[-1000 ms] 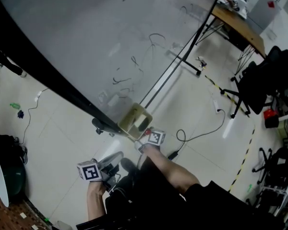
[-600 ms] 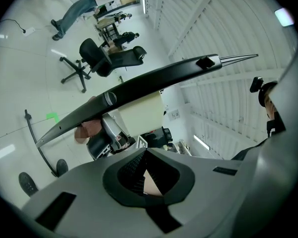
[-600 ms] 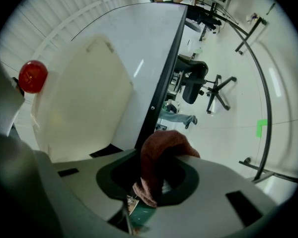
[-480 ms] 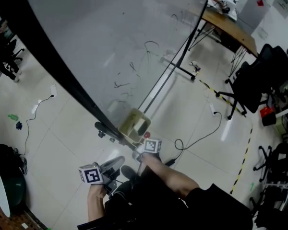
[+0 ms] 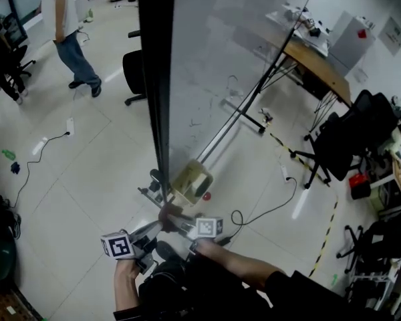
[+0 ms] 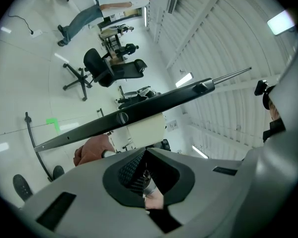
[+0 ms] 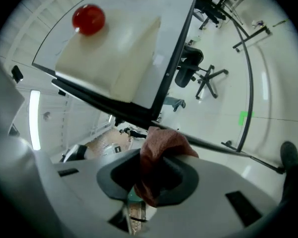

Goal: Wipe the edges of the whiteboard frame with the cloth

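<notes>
- Clamping the reddish-brown cloth (image 7: 164,145), the right gripper (image 7: 151,170) has its jaws pinched on a bunched fold, with the rest spilling out above them.
- The cloth sits at the lower end of the black whiteboard frame (image 5: 162,112), which runs edge-on down the head view. It seems to press against the frame there, though contact is hard to confirm.
- The left gripper (image 6: 145,155) hovers just beside the cloth, its jaws drawn together with nothing between them.
- A cream box (image 5: 191,181) and a red magnet (image 5: 206,196) sit on the board face near that corner.
- A person (image 5: 65,25) stands well beyond the frame, near a black office chair (image 5: 135,72).
</notes>
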A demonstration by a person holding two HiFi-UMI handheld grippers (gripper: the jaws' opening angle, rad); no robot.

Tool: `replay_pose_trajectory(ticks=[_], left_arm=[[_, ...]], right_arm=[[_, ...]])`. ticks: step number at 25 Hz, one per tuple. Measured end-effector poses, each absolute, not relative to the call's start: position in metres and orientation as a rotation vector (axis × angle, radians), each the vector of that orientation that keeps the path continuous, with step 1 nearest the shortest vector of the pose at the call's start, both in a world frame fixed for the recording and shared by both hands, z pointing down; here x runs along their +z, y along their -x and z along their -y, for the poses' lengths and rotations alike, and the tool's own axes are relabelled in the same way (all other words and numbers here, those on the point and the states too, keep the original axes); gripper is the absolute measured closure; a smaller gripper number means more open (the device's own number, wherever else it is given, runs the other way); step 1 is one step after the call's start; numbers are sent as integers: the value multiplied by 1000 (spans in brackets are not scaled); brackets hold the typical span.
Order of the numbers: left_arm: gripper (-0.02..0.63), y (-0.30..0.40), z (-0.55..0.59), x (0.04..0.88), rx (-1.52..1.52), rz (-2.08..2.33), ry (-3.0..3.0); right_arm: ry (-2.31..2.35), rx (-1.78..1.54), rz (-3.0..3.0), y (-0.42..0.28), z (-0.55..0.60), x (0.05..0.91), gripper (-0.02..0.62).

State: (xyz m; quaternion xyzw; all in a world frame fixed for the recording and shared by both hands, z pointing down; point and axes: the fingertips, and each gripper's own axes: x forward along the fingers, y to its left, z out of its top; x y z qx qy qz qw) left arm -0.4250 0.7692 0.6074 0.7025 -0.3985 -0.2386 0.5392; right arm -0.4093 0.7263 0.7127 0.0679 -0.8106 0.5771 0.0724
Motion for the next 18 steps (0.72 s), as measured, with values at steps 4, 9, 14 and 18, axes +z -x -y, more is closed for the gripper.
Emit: replay_pose_trajectory(ticks=[4, 9, 14, 18], left_arm=[[618, 426, -777, 607, -596, 937, -1662], [618, 429, -785, 605, -617, 948, -1671], [618, 437, -790, 590, -613, 970, -1730], [618, 436, -788, 564, -639, 937, -1784]], right_arm=[[-214, 1661, 2517, 437, -727, 697, 508], [-300, 1490, 2533, 447, -718, 694, 508], [-235, 1356, 2619, 439, -721, 657, 508], [-202, 1320, 2604, 434, -727, 646, 509]])
